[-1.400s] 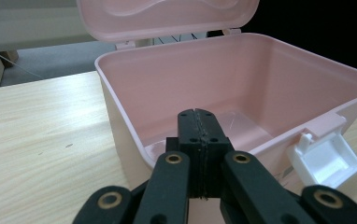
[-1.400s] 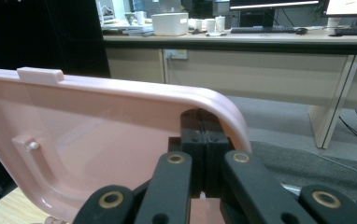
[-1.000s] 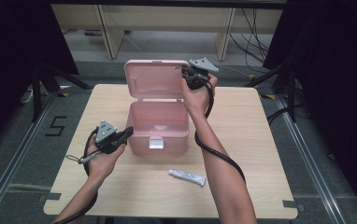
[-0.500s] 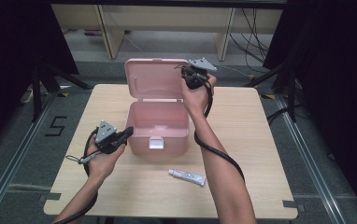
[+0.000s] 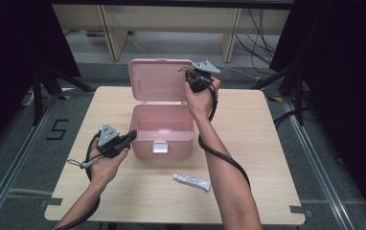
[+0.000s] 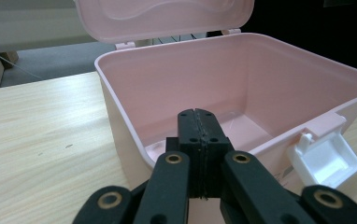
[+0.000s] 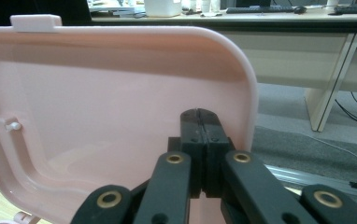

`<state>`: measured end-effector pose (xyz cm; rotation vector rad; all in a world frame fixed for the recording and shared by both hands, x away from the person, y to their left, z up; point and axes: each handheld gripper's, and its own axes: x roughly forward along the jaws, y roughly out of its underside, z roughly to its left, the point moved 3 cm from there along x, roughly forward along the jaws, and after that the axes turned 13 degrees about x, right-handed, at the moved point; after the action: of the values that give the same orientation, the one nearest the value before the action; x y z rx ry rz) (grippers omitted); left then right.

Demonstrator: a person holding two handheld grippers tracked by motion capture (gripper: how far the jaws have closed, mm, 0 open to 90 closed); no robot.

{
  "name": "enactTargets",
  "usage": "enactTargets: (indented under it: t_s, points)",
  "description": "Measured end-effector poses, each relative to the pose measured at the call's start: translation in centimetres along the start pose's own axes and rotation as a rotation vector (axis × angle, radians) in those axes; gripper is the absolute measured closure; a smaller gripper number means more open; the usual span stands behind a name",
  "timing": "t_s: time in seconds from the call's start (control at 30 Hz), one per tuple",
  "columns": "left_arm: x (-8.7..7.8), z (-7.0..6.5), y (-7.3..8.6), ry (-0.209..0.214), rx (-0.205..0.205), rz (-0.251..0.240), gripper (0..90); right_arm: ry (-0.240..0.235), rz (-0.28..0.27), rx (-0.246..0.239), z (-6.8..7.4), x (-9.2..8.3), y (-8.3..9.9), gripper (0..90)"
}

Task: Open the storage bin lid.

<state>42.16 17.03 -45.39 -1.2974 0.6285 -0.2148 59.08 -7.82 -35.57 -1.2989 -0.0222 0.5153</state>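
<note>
Black jaws on the left gripper (image 6: 196,154) are pressed flat together with nothing between them. In the high view this left gripper (image 5: 123,140) sits just beside the pink box (image 5: 162,129), at its front left corner, and it is hard to tell if it touches the wall. The left hand (image 5: 103,163) wraps around its handle.

Up behind the box, the right gripper (image 7: 199,154) is clenched too, jaws tight together and holding nothing. It is at the right edge of the lid (image 7: 111,116); the lid is close behind the jaws, but I cannot tell if they touch it. In the high view the right gripper (image 5: 193,79) is held by the right hand (image 5: 199,98) next to the lid's right side.

The box is pale pink plastic with round corners. It stands in the middle of the wooden table (image 5: 267,158). Its lid (image 5: 158,79) stands up almost straight at the back. Inside, the box (image 6: 242,93) is smooth and shiny. A white latch (image 6: 324,156) hangs open on the front wall.

A small white tube (image 5: 191,181) lies on the table in front of the box, a bit to the right. The words on it are too small to read.

The bottom of the lid is cut off in the right gripper view.
</note>
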Motion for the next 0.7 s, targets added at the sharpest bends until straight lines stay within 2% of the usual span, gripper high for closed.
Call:
enactTargets:
  t_s: [0.07,0.17,0.23,0.3,0.47,0.53,0.57,0.63,0.7]
  points:
    - [0.0,0.0,0.0,0.0,0.001,0.001,89.7,0.004,0.0,-0.007,-0.1,0.1,0.1,90.0]
    - [0.0,0.0,0.0,0.0,0.002,0.0,89.7,0.003,0.01,0.02,-0.2,0.2,0.4,90.0]
    - [0.0,0.0,0.0,0.0,0.001,-0.001,89.7,0.005,0.004,-0.005,-0.4,0.2,0.5,90.0]
    - [0.0,0.0,0.0,0.0,0.001,-0.001,89.7,0.006,0.011,0.011,-0.4,0.0,0.6,90.0]
    - [0.0,0.0,0.1,-0.001,-0.002,-0.005,89.7,0.004,0.018,-0.006,-0.8,0.0,1.1,90.0]
    - [0.0,0.0,0.1,-0.001,-0.002,-0.005,89.7,0.004,0.024,0.017,-0.8,0.0,1.5,90.0]
    - [0.0,0.0,0.1,-0.001,-0.002,-0.005,89.7,0.005,0.032,0.002,-0.9,0.0,1.6,90.0]
    - [0.0,0.0,0.0,0.0,-0.001,-0.004,89.7,0.009,0.042,0.02,-1.0,0.0,2.0,90.0]
    - [0.0,0.0,0.0,0.001,0.0,-0.005,89.7,0.014,0.052,0.013,-1.3,0.0,2.4,90.0]
